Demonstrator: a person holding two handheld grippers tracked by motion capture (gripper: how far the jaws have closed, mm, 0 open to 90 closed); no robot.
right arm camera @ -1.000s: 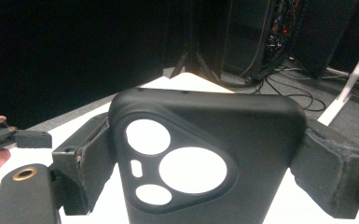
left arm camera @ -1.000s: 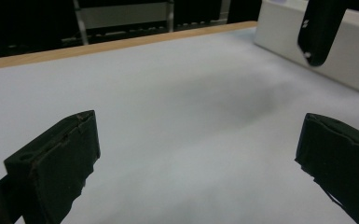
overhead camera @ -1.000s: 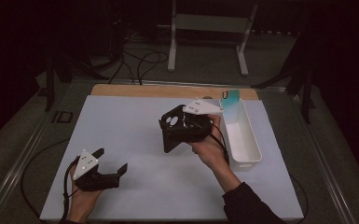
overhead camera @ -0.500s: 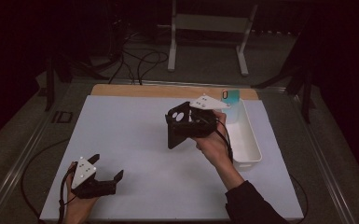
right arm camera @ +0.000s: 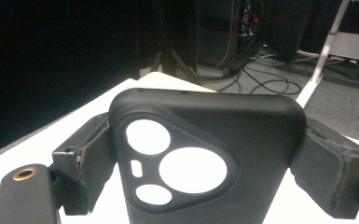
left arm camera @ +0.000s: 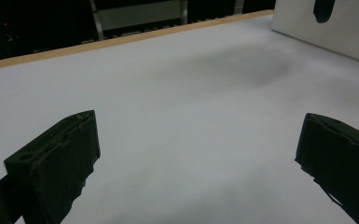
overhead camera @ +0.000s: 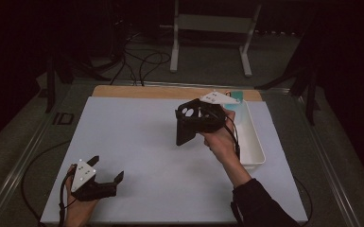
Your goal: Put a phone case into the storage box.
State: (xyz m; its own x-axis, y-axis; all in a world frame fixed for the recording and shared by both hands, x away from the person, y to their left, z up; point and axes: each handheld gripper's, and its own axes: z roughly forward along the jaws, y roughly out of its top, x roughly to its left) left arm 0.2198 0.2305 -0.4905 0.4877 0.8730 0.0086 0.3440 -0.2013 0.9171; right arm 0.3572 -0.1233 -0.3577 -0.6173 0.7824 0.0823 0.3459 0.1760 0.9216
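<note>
My right gripper (right arm camera: 205, 154) clamps the phone case (right arm camera: 200, 158) aloft; next, lowering it tableward (left gripper (overhead camera: 105, 180) gapes, idle).

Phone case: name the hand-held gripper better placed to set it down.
Right. The right hand-held gripper is shut on the phone case, held above the table. The left hand-held gripper is open and far off.
</note>
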